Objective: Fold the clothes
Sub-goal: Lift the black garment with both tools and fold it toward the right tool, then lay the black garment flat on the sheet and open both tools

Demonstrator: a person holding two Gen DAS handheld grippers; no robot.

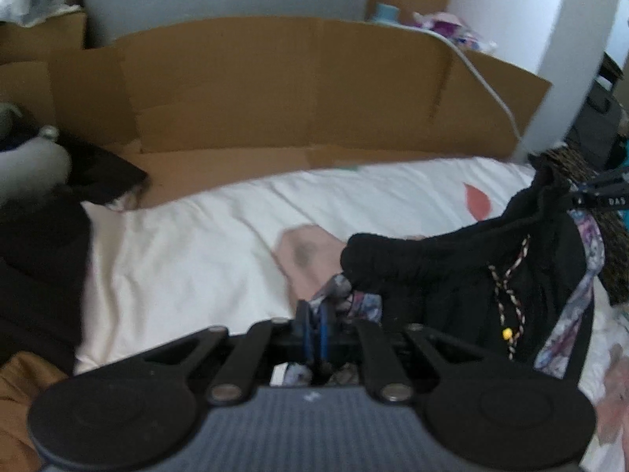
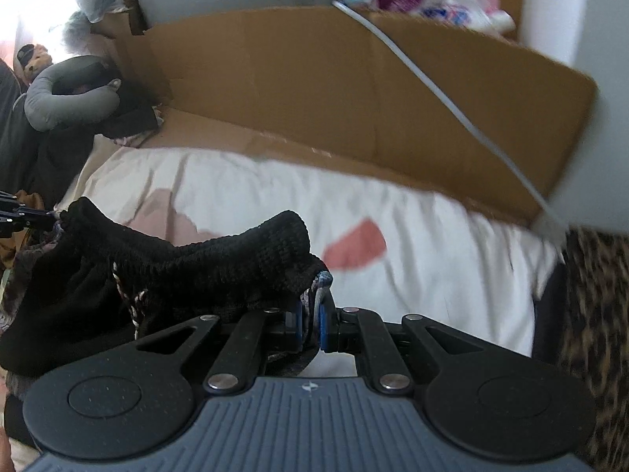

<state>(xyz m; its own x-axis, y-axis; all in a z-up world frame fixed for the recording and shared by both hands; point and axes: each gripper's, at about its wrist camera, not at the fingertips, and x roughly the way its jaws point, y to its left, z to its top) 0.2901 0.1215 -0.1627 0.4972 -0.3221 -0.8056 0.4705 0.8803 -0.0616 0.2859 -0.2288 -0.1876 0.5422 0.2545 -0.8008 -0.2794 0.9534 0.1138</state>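
A black garment with a ribbed waistband, a braided drawstring and a purple floral lining hangs stretched between both grippers above the white bed sheet. My left gripper is shut on one corner of its waistband. In the right wrist view my right gripper is shut on the other corner of the black garment. The right gripper's tip shows at the right edge of the left wrist view. The left gripper's tip shows at the left edge of the right wrist view.
A flattened cardboard box stands along the bed's far side, with a white cable draped over it. Dark clothes and a grey neck pillow lie at the left. A leopard-print surface is at the right.
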